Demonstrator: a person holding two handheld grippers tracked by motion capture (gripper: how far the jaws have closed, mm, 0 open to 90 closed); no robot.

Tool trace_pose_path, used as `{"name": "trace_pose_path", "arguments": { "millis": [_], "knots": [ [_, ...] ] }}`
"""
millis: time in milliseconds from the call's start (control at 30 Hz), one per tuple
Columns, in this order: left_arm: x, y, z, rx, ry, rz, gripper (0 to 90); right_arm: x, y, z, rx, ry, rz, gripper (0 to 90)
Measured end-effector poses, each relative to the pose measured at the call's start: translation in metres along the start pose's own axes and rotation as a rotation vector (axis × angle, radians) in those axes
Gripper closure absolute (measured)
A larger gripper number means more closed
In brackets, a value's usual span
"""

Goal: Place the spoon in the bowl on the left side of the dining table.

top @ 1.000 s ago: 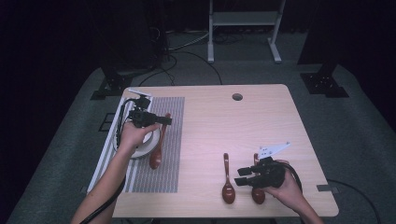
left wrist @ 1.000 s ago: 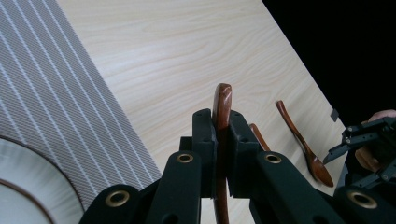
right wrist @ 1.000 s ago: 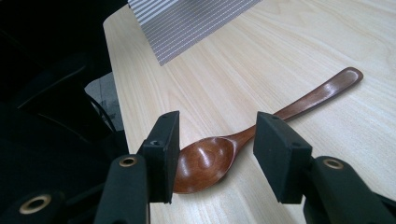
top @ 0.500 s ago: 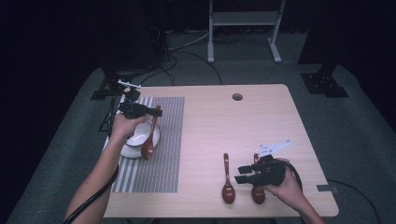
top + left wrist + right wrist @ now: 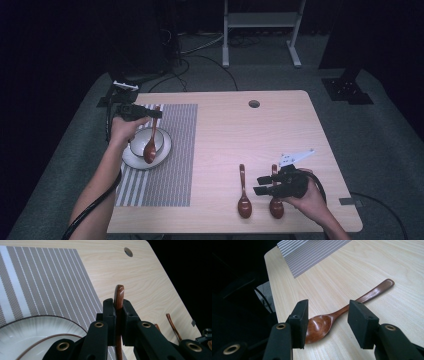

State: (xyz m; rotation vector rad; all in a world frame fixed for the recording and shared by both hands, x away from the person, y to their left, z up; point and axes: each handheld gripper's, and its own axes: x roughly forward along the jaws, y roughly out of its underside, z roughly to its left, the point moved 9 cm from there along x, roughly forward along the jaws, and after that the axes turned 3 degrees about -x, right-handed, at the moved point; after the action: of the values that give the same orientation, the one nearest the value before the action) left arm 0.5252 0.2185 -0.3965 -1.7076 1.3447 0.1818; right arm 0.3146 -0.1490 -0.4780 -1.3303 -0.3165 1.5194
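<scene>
The left gripper is held out at the far left on a nearly straight forearm, hand wrapped around its body, cable trailing back along the arm. Its jaws are clamped tight, pads nearly meeting. The right gripper sits low in the right hand, pointing left, jaws parted with a clear gap between the pads.
</scene>
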Motion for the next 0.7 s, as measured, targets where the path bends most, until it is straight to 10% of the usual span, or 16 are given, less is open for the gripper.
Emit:
{"name": "trace_pose_path", "arguments": {
  "millis": [700],
  "knots": [
    [-0.001, -0.021, 0.037, -0.072, -0.019, -0.068, 84.0, -0.002, -0.001, -0.004, 0.015, 0.007, -0.004, 50.3]
  ]
}}
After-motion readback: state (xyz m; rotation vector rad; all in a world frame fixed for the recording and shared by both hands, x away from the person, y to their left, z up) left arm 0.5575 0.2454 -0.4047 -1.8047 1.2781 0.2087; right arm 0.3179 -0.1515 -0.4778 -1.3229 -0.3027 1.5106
